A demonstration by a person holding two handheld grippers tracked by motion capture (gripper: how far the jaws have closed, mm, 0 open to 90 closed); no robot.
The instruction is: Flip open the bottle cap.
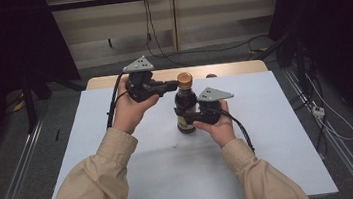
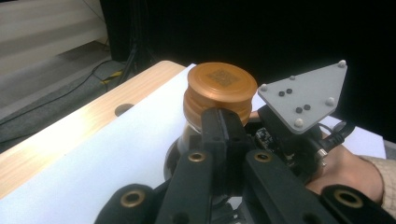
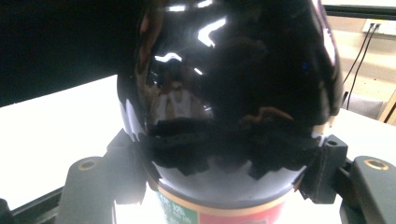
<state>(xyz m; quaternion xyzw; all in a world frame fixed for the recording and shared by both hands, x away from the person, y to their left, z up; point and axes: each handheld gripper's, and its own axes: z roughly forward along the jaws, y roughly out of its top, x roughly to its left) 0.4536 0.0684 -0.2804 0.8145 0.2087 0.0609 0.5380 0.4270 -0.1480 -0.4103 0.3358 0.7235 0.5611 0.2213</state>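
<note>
High view: a dark glass bottle [image 1: 185, 109] stands upright on the white table [image 1: 118, 136], near its middle. The right gripper [image 1: 197, 115] clamps the bottle's body from the right; the left gripper [image 1: 172, 85] meets the copper-coloured cap [image 1: 184, 80] from the left.

Left gripper view: the jaws are pressed together, their tips against the side of the cap [image 2: 219, 93].

Right gripper view: the jaws pinch the glossy bottle [image 3: 233, 93] on both sides, just above its label [image 3: 219, 212].

A white sheet [image 1: 137, 169] covers the wooden table [image 1: 107, 81].
</note>
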